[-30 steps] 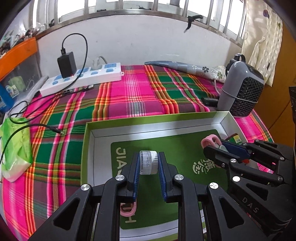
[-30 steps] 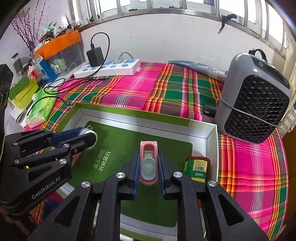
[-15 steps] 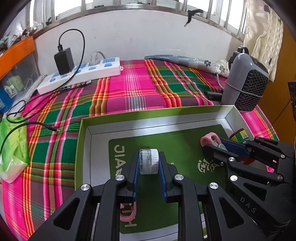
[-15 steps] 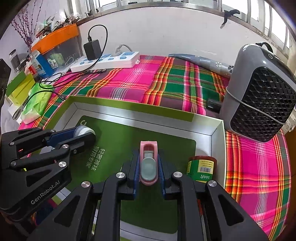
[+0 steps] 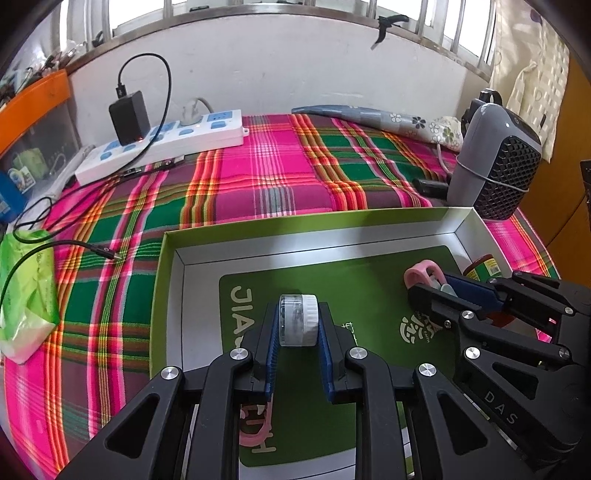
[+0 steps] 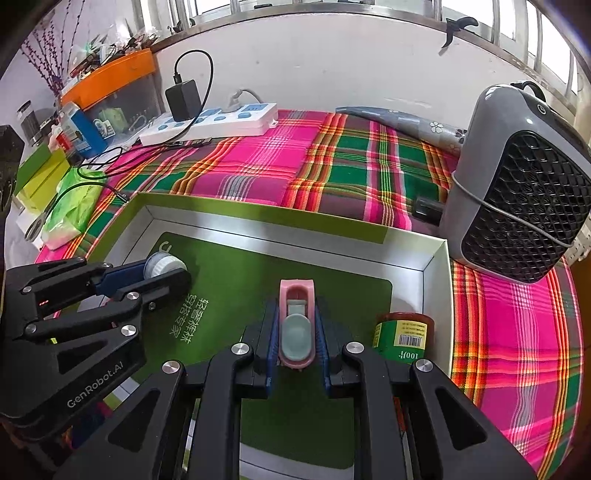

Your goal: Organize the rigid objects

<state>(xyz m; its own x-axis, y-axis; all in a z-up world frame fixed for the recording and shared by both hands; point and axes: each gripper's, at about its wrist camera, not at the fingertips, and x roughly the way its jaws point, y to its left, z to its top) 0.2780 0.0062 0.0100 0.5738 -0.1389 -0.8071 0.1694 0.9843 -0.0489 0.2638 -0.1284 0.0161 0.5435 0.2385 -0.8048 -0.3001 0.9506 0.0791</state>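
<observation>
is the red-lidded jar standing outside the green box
No, the red-lidded jar stands inside the green box, in its corner just inside the white side wall.

A white plastered wall [image 5: 295, 74] ran behind the tabletop [image 5: 277, 177], which was covered in a pink, green and orange plaid cloth. Above the wall, barred windows [image 6: 332, 7] let in bright daylight. A white power strip [image 5: 166, 142] lay against the wall with a black adapter [image 5: 129, 116] plugged in, its cable looping upward. At the far right stood a grey heater [image 6: 517, 184] with a black honeycomb grille. An orange-topped bin [image 6: 110, 85] sat at the left, cluttered with small items. A pale patterned curtain [image 5: 535, 81] hung at the right.
</observation>
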